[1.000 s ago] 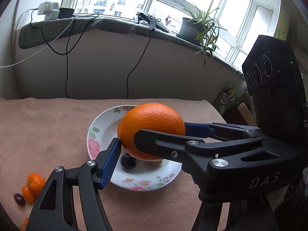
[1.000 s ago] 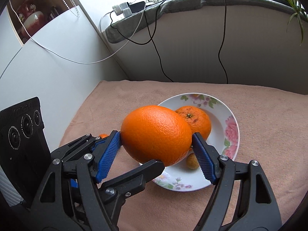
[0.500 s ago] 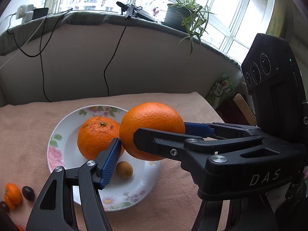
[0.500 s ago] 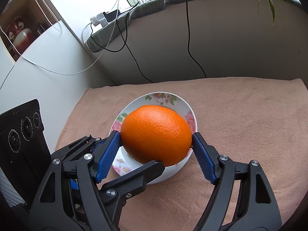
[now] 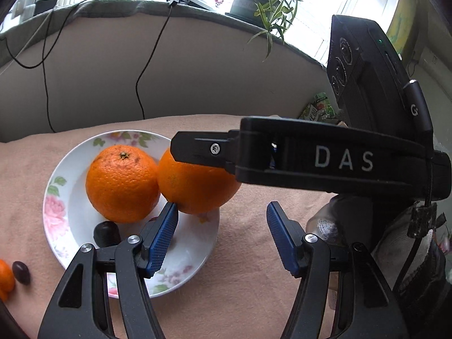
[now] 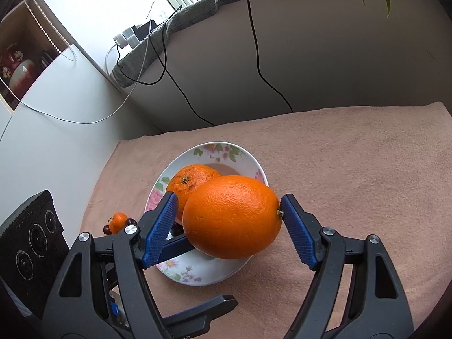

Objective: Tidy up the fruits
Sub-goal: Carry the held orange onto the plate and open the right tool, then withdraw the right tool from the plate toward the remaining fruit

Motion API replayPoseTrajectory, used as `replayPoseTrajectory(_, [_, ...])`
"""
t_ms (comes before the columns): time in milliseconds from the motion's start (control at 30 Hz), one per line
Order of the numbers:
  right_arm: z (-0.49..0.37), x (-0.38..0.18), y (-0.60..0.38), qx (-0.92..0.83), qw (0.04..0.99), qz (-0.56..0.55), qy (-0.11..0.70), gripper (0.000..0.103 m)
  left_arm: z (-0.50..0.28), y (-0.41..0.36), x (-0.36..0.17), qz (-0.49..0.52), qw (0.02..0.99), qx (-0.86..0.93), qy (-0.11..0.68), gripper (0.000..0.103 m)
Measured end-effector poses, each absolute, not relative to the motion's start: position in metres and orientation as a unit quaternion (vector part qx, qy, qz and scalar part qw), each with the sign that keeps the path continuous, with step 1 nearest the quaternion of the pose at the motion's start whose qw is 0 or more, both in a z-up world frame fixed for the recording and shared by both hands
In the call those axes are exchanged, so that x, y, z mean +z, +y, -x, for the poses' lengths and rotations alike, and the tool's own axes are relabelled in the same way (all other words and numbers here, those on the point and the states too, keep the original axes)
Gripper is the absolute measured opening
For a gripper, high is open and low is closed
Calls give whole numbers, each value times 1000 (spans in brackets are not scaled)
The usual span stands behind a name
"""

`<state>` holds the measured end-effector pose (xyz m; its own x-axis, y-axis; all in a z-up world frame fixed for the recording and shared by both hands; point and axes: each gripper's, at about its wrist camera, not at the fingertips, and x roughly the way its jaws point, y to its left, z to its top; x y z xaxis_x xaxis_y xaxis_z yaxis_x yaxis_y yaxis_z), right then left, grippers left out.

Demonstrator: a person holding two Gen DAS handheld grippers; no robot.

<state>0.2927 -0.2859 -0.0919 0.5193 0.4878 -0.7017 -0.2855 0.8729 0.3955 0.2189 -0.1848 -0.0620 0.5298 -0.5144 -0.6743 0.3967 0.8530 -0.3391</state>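
Since a second ago my left gripper (image 5: 221,238) has let go and stands open, while my right gripper (image 6: 228,223) has spread around the big orange (image 6: 232,216). Its right pad touches the stem end; I cannot tell whether the left one does. Beyond the jaws the orange sits at the plate (image 6: 197,278) edge beside the other orange (image 6: 192,182), so I'd back out straight, not nudging it.

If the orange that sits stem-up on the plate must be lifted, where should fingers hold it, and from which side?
Probably from above, at its widest middle, one finger on the near side and one on the far side of the stem-up orange. In the left wrist view, the second orange seems to touch its right side, leaving no gap for a finger there.
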Motion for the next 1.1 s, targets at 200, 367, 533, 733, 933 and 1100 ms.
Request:
replayPoseTrajectory(200, [-301, -89, -278, 229, 865, -120, 430, 79, -207, -178, -60, 73, 872, -261, 407, 61])
replayPoseTrajectory(367, [-296, -83, -282, 221, 873, -117, 418, 79, -199, -161, -58, 85, 876, -250, 404, 61])
replayPoseTrajectory(533, [-290, -81, -288, 214, 877, -124, 413, 79, -187, -151, -51, 80, 883, -240, 394, 61])
replayPoseTrajectory(733, [-278, -76, -290, 205, 883, -122, 404, 79, -172, -137, -47, 71, 892, -224, 387, 63])
replayPoseTrajectory(933, [-259, -67, -279, 203, 895, -94, 385, 85, -163, -126, -42, 67, 899, -212, 377, 63])
replayPoseTrajectory(1100, [-245, -62, -268, 202, 902, -81, 374, 85, -152, -111, -36, 64, 906, -200, 367, 64])
